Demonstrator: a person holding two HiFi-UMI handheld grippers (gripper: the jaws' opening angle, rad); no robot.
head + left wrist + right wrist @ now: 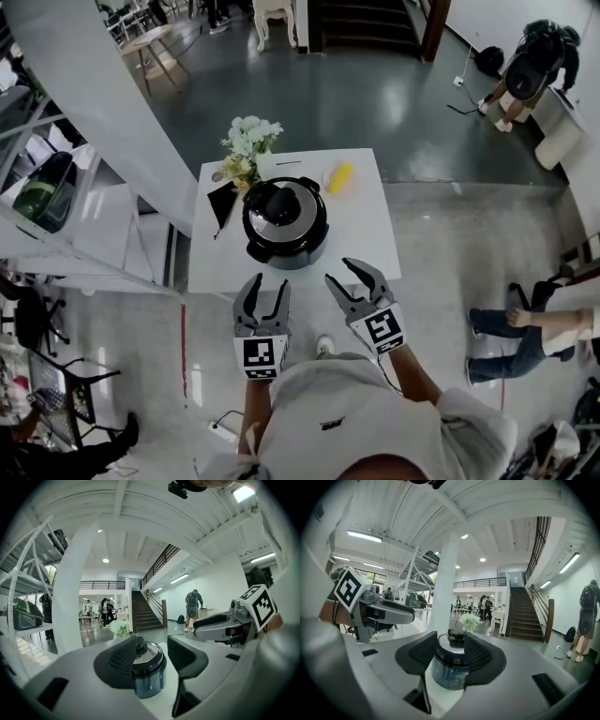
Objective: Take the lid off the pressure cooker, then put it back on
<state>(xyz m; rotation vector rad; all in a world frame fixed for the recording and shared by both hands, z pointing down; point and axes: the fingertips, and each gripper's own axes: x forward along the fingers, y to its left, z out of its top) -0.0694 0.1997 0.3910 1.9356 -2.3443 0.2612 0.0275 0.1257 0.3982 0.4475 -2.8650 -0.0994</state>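
Both claws are released and empty: your left claw (268, 281) and right claw (337, 270) hover at the near edge of the bench (367, 234). The pressure cooker (286, 253) stands mid-bench ahead of them, lid (281, 211) on.

No text, brand or number is legible: a black-and-white square marker (260, 354) stands on the cube of the near left gripper (268, 283), a second marker (382, 328) on that of the right gripper (339, 270), and the print (456, 678) on the pressure cooker (451, 660) wall is too small to read.
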